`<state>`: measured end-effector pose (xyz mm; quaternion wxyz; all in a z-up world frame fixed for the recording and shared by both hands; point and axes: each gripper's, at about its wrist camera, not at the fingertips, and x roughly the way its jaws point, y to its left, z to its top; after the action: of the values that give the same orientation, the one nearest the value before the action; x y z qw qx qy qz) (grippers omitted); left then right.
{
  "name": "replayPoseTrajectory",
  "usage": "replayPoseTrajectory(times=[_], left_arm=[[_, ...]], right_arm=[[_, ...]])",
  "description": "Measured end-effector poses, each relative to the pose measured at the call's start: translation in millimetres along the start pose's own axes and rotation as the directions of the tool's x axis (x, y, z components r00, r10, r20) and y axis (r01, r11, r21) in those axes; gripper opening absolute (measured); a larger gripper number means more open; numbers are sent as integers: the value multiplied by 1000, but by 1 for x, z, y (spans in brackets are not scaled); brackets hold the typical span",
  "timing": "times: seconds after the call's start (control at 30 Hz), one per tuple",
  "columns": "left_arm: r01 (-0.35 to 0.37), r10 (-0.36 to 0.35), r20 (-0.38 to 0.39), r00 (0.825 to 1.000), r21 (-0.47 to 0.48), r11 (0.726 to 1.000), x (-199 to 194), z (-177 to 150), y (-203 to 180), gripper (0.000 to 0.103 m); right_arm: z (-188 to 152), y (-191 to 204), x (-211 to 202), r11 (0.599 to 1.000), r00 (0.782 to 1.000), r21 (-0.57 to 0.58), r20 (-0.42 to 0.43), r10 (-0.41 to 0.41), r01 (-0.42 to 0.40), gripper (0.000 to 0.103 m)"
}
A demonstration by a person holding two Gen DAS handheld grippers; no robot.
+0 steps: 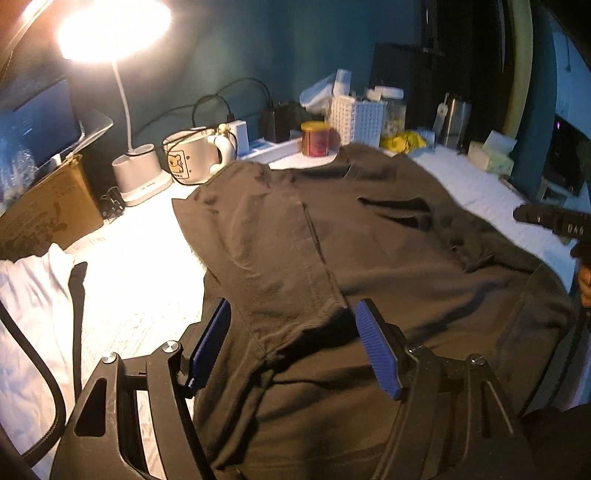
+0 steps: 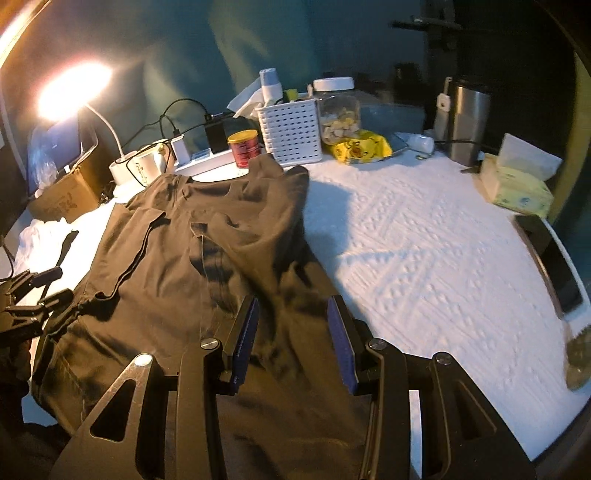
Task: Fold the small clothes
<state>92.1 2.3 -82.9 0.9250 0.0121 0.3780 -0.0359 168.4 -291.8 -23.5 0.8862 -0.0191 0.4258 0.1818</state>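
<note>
Dark garment point(image 1: 369, 240): spread across white-covered surface point(image 2: 424, 240), one sleeve folded inward. Left gripper point(image 1: 291, 343): above its near part, fingers apart, empty. Right gripper point(image 2: 291, 339): over its right edge, fingers apart, empty. Behind: red can point(image 2: 243, 147), white basket point(image 2: 291, 133), lit lamp point(image 1: 110, 29).

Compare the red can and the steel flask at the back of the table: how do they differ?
The red can is short, with a yellow lid; the steel flask is taller, bare silver metal. The can stands close by the dark shirt; the flask stands well clear of it beside the tissue box. Both stand upright.
</note>
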Motion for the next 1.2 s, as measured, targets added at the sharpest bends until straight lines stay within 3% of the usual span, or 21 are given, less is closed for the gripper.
replayPoseTrajectory(times=[0.27,0.63,0.9,1.2], left_arm=[[-15,16,43,999,-21,1000,-29,-12,-8,70],[-69,68,-18,998,-66,995,-37,-42,-13,70],[-111,109,-39,993,-52,992,-46,-54,-21,70],[-131,126,-86,988,-54,990,-60,-77,3,70]], right_arm=[[-32,-24,-27,999,1000,12,0,-30,30,42],[-83,-59,-36,998,999,56,-42,-22,24,42],[-88,-49,-50,999,999,-13,0,33,-33,42],[-95,-33,-39,996,998,-63,-26,58,-59,41]])
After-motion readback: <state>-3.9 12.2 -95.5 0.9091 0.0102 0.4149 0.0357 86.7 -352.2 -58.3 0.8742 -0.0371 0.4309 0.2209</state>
